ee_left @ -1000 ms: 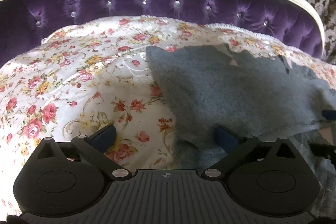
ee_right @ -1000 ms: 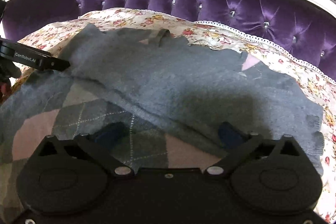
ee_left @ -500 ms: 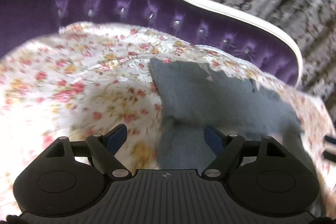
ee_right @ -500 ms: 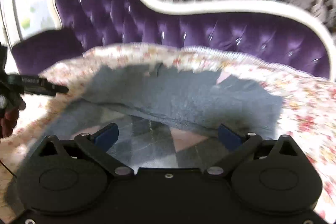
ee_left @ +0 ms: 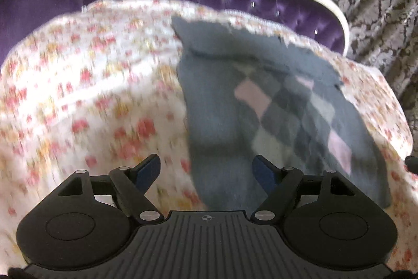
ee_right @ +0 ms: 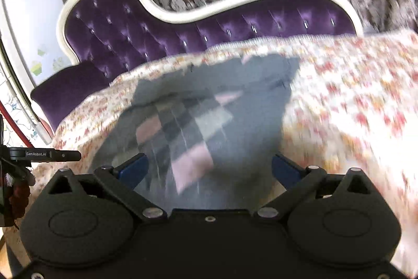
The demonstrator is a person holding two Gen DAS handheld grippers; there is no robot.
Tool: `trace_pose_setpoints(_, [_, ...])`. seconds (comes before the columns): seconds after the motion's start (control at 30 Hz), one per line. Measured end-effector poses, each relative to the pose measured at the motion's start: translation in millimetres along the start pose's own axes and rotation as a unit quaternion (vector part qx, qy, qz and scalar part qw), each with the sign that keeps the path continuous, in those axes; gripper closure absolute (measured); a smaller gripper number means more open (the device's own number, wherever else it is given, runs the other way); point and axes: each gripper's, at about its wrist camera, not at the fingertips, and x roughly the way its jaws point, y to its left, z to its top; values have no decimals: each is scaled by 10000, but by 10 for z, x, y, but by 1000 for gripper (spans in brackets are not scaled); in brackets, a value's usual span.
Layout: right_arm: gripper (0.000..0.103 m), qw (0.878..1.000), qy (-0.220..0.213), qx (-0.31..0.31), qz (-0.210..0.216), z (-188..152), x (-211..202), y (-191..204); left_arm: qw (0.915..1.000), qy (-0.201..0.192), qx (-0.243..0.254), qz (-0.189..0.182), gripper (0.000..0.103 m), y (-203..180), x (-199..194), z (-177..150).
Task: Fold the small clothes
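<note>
Floral bedding (ee_left: 86, 101) fills the foreground beneath both tools. Nearest, the left gripper (ee_left: 206, 171) is seen with jaws apart, just narrowed, nothing pinched — the right gripper (ee_right: 209, 169) is likewise spread and empty. Beyond them the grey argyle sweater (ee_left: 274, 117) lies partly folded; a further fold seems due, calling for a fresh edge to be gripped. Farthest, a purple tufted sofa back (ee_right: 135, 30) is seen.
</note>
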Motion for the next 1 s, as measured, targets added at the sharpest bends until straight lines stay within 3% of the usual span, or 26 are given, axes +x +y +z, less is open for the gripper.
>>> trace_pose_setpoints(0.17, [5,9983,321,483,30,-228,15,-70,9993,348,-81,-132,37,-7,104,-186])
trace_pose_setpoints(0.3, [5,9960,510,738,21,-375,72,-94,9995,306,20,-118,37,-85,133,-284])
trace_pose_setpoints(0.5, [5,9954,506,813,87,-425,120,-64,9990,290,83,-331,37,-199,175,-357])
trace_pose_setpoints(0.77, [5,9940,508,920,290,-426,205,-74,9990,262,61,-348,37,-224,220,-370])
trace_pose_setpoints(0.93, [7,9936,502,948,366,-418,238,-76,9987,199,-196,-423,46,-149,195,-372])
trace_pose_setpoints(1.0, [16,9930,526,974,403,-419,251,-88,9984,183,-346,-418,55,-106,190,-374])
